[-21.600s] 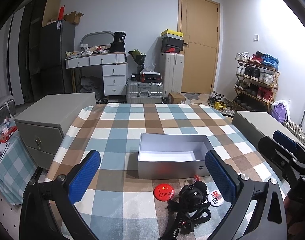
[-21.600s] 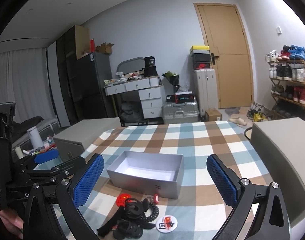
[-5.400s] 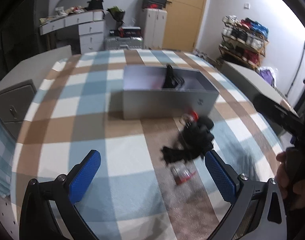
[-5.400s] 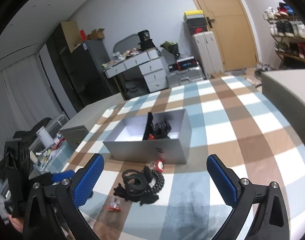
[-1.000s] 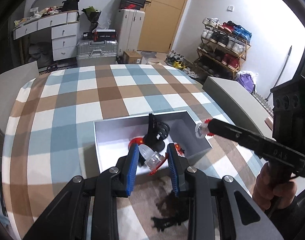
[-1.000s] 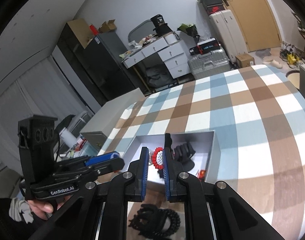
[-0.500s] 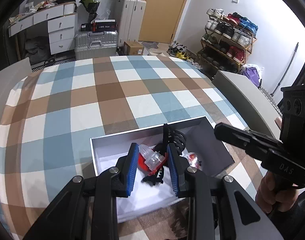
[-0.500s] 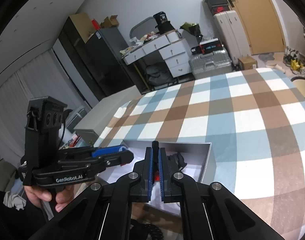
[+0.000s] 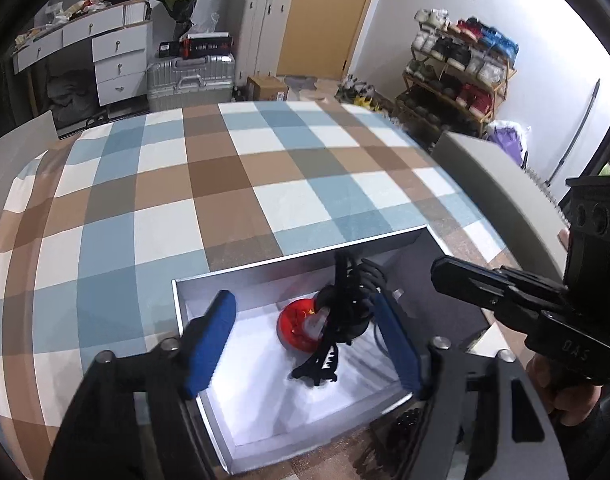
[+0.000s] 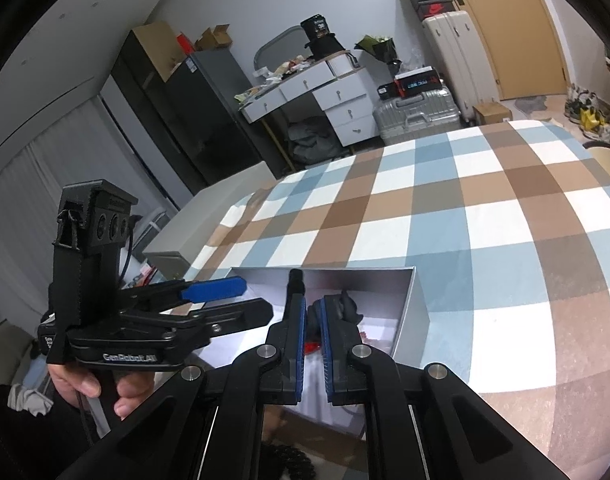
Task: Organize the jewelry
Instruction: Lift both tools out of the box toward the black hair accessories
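Jewelry (image 9: 337,320) inside the silver box (image 9: 209,412)

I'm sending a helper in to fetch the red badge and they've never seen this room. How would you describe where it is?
Look for the table with the blue, brown and white checked cloth; near its front edge sits an open silver box with a white floor. The red badge lies flat inside, partly under a tangle of black hair accessories. It is the only round, bright red thing there.

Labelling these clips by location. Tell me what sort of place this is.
Most likely a lived-in home, a bedroom or a room by the entrance: a shoe rack loaded with sneakers, suitcases by the door, and a cluttered white dresser behind the checked tablecloth.
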Tool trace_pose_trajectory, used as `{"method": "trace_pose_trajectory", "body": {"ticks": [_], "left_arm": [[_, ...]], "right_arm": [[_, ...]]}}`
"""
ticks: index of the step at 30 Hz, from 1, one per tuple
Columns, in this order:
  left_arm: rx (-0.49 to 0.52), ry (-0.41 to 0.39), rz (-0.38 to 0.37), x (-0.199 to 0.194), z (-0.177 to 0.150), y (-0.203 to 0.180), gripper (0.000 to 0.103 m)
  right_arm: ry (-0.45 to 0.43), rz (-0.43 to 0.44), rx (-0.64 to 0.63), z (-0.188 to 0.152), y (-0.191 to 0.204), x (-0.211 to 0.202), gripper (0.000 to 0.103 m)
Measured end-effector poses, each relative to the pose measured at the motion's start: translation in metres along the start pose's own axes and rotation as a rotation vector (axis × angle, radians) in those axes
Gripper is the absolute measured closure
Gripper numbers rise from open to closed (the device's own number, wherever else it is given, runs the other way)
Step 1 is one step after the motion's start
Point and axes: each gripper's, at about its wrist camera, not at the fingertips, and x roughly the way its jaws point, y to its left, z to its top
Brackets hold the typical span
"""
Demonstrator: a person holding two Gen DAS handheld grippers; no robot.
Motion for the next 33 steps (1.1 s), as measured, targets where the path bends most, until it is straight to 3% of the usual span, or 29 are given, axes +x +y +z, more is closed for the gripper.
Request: {"method": "trace_pose_trajectory", "body": {"ticks": [4, 14, 20, 29, 33], "left_arm": [[-0.005, -0.019, 0.024, -0.008, -0.004, 0.0, 0.035], [0.005, -0.045, 0.074, -0.026, -0.017, -0.011, 0.035], [-0.009, -0.051, 0.078, -0.032, -0.027, -0.015, 0.034], [-0.012, -0.066, 0.097, -0.045, -0.046, -0.027, 0.032], [-0.015, -0.082, 0.107, -0.049, -0.055, -0.029, 0.025]], "right_arm": [[-0.004, -0.002, 0.003, -0.002, 0.003, -0.007, 0.087], [-0.04, -0.034, 0.01, -0.013, 0.011, -0.029, 0.045], [-0.045, -0.037, -0.012, -0.021, 0.021, -0.038, 0.033], [-0.044, -0.044, -0.061, -0.037, 0.04, -0.049, 0.026], [-0.032, -0.064, -0.08, -0.049, 0.045, -0.051, 0.023]]}}
